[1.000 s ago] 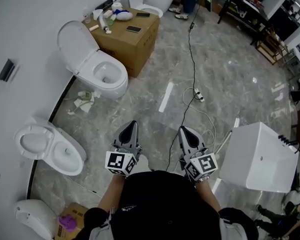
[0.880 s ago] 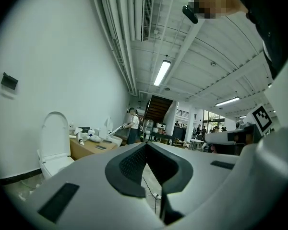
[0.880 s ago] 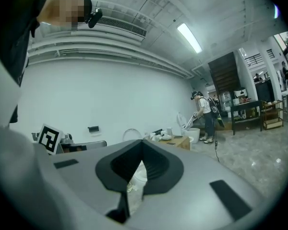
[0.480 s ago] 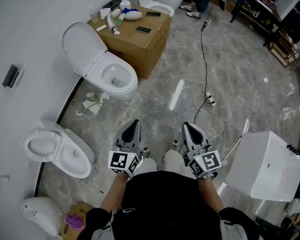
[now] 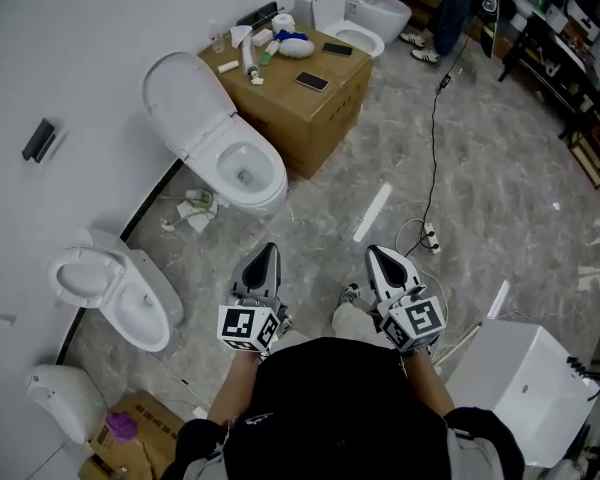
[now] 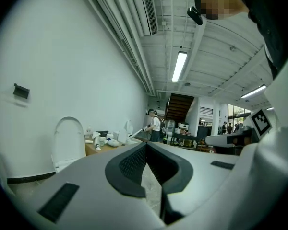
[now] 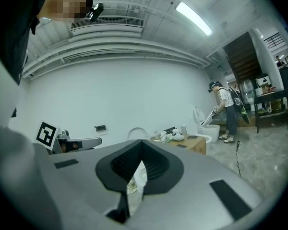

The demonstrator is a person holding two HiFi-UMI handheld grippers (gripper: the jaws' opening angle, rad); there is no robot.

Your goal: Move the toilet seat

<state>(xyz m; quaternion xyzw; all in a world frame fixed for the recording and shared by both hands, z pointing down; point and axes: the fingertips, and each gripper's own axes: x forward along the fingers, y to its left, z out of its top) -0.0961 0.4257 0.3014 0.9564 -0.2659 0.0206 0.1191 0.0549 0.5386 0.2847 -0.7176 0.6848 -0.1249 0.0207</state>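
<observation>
Both grippers hang in close to the person's body over the grey stone floor [image 5: 480, 168], left gripper [image 5: 264, 258] and right gripper [image 5: 380, 260] side by side, fingers pressed together on each and holding nothing. Ahead and to the left there's crumpled paper [image 5: 195, 208] on the floor, then the toilet [image 5: 248, 178] by the wall with its toilet seat [image 5: 183, 103] tipped up, well apart from both grippers. Just beside it sits a cardboard box [image 5: 315, 118] with a couple of phones [image 5: 313, 81] on top, and way back a person [image 5: 455, 8] stands by another toilet [image 5: 375, 18].
</observation>
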